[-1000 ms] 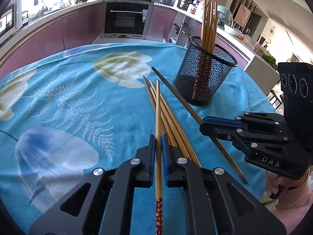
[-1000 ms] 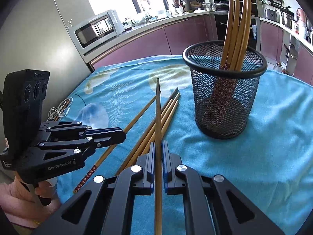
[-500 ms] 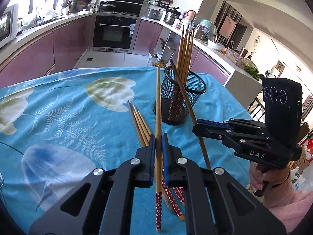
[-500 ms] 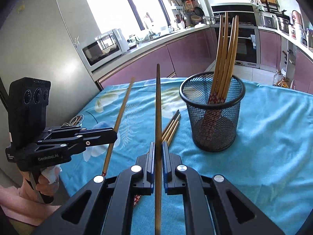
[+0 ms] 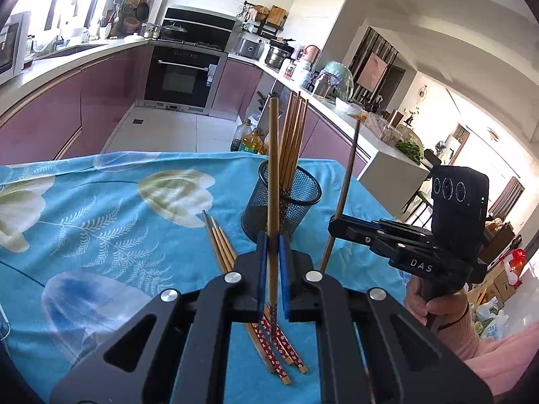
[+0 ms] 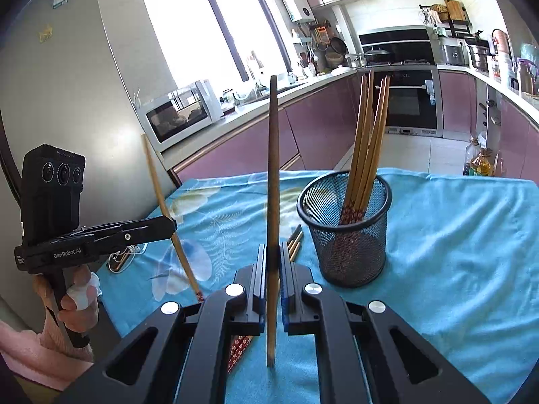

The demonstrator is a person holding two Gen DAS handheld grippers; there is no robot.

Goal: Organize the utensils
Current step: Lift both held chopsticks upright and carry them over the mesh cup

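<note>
above tablecloth [image 5: 101, 208], chopstick [image 5: 273, 168] between fingers [image 5: 262, 269]

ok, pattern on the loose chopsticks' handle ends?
Red with small white flowers on the loose chopsticks; left wrist view.

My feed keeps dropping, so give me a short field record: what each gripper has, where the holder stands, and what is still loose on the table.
left gripper: jaws shut on one chopstick, tip pointing up
right gripper: jaws shut on one darker chopstick, tip pointing up
mesh holder: upright on the blue tablecloth, several chopsticks standing in it
loose chopsticks: a few lie side by side on the cloth, beside the holder
done so far: neither held chopstick is in the holder yet
</note>
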